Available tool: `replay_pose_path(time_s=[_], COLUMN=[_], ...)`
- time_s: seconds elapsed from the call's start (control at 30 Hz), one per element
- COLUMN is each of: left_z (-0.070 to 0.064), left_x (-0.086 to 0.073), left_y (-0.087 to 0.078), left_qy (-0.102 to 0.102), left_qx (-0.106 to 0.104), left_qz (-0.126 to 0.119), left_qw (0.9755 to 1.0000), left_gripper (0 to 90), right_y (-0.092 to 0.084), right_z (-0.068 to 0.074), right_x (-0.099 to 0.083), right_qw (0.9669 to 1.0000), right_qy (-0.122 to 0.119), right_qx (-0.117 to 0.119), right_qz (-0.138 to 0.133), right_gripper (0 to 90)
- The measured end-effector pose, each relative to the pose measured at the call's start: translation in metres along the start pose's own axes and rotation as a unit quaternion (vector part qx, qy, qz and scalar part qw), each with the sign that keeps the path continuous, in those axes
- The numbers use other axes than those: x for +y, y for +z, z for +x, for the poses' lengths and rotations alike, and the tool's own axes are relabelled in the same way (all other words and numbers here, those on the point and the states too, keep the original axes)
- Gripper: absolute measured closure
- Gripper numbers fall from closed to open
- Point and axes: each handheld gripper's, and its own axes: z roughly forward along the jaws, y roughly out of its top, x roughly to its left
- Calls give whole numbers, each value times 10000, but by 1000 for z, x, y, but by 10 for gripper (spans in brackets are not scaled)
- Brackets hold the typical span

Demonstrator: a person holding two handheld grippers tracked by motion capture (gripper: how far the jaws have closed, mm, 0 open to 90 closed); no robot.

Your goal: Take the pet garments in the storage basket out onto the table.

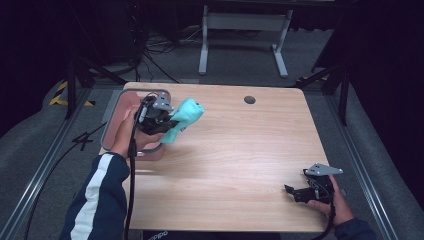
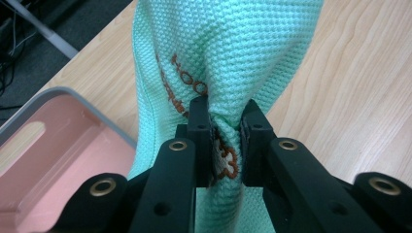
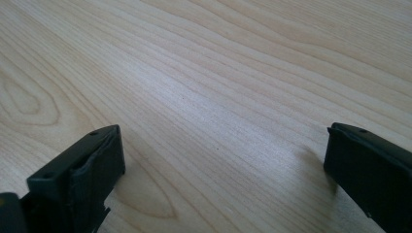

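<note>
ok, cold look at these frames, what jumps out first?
The mint-green cloth, bunched and pinched in the left gripper beside the pink bin at the table's left edge. Next, the right gripper, jaws wide apart, resting low on the bare wooden table near its right corner.

A light wooden table (image 1: pixel 230 150) bears a pink, grey-rimmed bin (image 1: pixel 114 114) at its far left corner

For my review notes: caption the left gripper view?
Left gripper pinches a mint cloth beside a pink bin.
</note>
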Motion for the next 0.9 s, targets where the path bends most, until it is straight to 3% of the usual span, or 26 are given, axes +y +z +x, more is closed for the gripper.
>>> replay_pose_path(time_s=[0.4,0.9], left_z=[-19,-52], left_x=[16,39], left_y=[21,62], left_qy=[225,606], left_qx=[-245,-639], left_qz=[35,280], left_qw=[9994,9957], left_gripper=[790,789], right_y=[0,0], right_z=[0,0], right_x=[0,0], right_qw=[10000,10000], right_qy=[-1,-1], right_qx=[-1,-1], right_qz=[0,0], right_gripper=[15,15])
